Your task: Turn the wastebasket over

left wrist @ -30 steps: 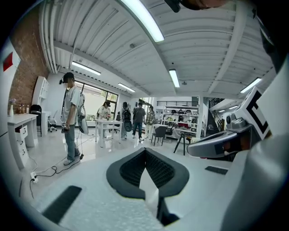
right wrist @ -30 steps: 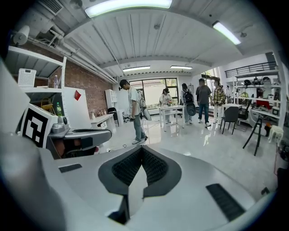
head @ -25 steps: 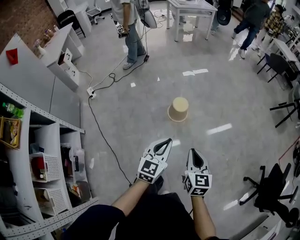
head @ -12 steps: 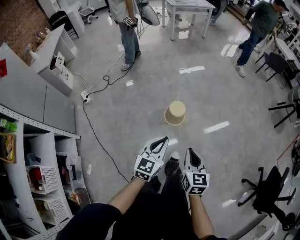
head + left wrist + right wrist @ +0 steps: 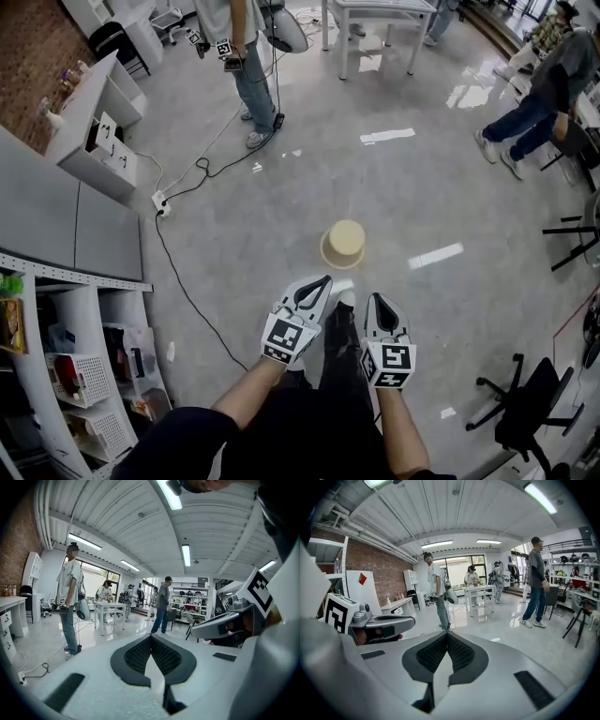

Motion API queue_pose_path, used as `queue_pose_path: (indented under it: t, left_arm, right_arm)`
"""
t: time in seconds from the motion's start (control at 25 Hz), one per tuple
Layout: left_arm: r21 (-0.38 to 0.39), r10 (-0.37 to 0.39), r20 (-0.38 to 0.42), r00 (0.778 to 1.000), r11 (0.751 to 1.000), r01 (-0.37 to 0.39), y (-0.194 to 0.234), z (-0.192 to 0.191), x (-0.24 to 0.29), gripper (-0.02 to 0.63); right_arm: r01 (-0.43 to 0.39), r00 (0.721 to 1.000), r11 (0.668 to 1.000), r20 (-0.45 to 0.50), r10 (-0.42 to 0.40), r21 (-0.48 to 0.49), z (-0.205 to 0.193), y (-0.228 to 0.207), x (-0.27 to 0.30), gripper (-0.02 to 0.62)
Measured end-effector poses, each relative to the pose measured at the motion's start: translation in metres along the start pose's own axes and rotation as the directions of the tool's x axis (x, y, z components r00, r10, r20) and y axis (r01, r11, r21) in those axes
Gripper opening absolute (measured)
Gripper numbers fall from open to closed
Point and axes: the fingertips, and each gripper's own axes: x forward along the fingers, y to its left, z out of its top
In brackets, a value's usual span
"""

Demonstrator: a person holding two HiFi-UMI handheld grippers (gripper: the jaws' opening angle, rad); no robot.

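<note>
A beige wastebasket (image 5: 343,244) stands upside down on the grey floor, its flat bottom facing up, a short way ahead of both grippers. My left gripper (image 5: 324,279) is shut and empty, just below and left of the basket. Beside it, my right gripper (image 5: 377,299) is shut and empty too, below the basket's right side. Neither touches the basket. In the left gripper view the left gripper (image 5: 151,636) shows its jaws pressed together; the right gripper view shows the same of the right gripper (image 5: 447,634). The basket is hidden in both gripper views.
A black cable (image 5: 187,291) runs across the floor at left from a power strip (image 5: 159,202). Shelving with bins (image 5: 75,375) lines the left edge. A person (image 5: 242,56) stands at the back, others (image 5: 534,103) at right. A white table (image 5: 380,23) and black chairs (image 5: 520,412) stand around.
Both grippers and I have moved forward toward the wastebasket, which now lies closer to the gripper tips. Both grippers stay shut. The people at the back right have shifted.
</note>
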Motion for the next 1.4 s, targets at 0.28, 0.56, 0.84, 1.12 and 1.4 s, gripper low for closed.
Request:
queue_pose_path:
  t: [0.28, 0.56, 0.84, 1.12, 1.4]
  left_arm:
    - [-0.002, 0.013, -0.02, 1.0, 1.0, -0.013, 0.034, 0.011, 0.092, 0.008]
    - [-0.005, 0.031, -0.042, 0.999, 0.999, -0.031, 0.066, 0.008, 0.16, 0.008]
    - [0.016, 0.024, -0.073, 0.997, 1.0, -0.023, 0.105, -0.029, 0.201, 0.008]
    - [0.042, -0.002, -0.08, 0.997, 0.999, 0.005, 0.126, -0.101, 0.226, 0.008]
    - [0.076, -0.042, -0.092, 0.995, 0.996, 0.049, 0.132, -0.207, 0.246, 0.008]
  right_arm:
    - [-0.025, 0.999, 1.0, -0.024, 0.024, -0.01, 0.034, -0.059, 0.072, 0.011]
    - [-0.038, 0.997, 0.999, -0.061, 0.037, -0.007, 0.043, -0.112, 0.134, 0.011]
    - [-0.017, 0.997, 1.0, -0.072, 0.017, -0.004, 0.031, -0.145, 0.185, 0.011]
    - [-0.045, 0.997, 0.998, -0.066, 0.042, -0.041, -0.034, -0.15, 0.238, 0.011]
    - [-0.062, 0.996, 0.995, -0.063, 0.057, -0.072, -0.119, -0.163, 0.292, 0.011]
